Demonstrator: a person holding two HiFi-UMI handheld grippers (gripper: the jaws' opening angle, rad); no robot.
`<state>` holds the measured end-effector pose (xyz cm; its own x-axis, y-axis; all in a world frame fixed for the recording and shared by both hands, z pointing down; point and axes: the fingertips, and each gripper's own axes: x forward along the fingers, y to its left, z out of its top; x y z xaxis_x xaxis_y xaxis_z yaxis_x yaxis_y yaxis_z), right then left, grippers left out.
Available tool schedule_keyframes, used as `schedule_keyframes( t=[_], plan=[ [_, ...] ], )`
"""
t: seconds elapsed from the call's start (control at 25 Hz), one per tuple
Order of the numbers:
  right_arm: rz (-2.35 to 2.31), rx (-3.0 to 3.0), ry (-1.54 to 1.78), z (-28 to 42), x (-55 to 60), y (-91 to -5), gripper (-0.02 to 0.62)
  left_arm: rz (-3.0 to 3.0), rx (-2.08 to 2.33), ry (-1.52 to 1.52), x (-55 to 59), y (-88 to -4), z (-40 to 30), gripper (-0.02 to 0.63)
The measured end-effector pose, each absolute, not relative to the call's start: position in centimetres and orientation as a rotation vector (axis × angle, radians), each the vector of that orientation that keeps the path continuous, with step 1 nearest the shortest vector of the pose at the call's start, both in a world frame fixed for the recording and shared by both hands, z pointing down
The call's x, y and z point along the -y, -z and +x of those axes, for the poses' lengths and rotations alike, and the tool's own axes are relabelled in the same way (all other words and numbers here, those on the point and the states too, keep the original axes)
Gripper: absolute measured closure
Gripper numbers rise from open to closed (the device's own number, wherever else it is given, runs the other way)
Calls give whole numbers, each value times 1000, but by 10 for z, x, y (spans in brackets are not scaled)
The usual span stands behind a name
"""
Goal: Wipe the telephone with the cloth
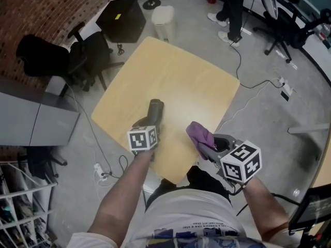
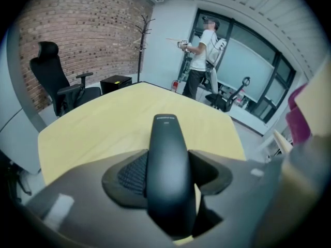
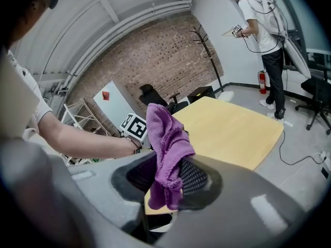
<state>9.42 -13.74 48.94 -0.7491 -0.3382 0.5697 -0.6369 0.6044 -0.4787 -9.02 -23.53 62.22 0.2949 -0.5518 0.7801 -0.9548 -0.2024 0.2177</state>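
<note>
A black telephone handset (image 2: 168,174) stands up between the jaws of my left gripper (image 2: 168,182), which is shut on its lower part. In the head view the telephone handset (image 1: 154,113) sticks out past the left gripper (image 1: 147,130) over the table's near part. A purple cloth (image 3: 168,149) is pinched in my right gripper (image 3: 168,177) and bunches above the jaws. From the head view the purple cloth (image 1: 200,135) and right gripper (image 1: 214,148) hang at the table's near right edge, a short way right of the telephone.
The light wooden table (image 1: 176,81) has rounded corners. Black office chairs (image 1: 85,56) stand at the left by a brick wall, a black box (image 1: 121,18) and a white bin (image 1: 163,20) behind the table. A person (image 1: 230,9) stands at the back; cables (image 1: 253,84) run on the floor.
</note>
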Motion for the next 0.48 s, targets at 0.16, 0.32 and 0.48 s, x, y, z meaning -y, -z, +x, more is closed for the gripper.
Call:
schedule_keyframes(
  t=[0.16,0.32,0.48],
  plan=[
    [757,2411,-961,92,144,-489,485,1860,1341,-789,235,-630,-88,348],
    [743,2411,-965,90,147,-489,485,1875,1319,-845,234,-641,-84,348],
    [740,2411,-963,90,152,-491,485,1890,1321,-887,236,-643,-85,347]
  ],
)
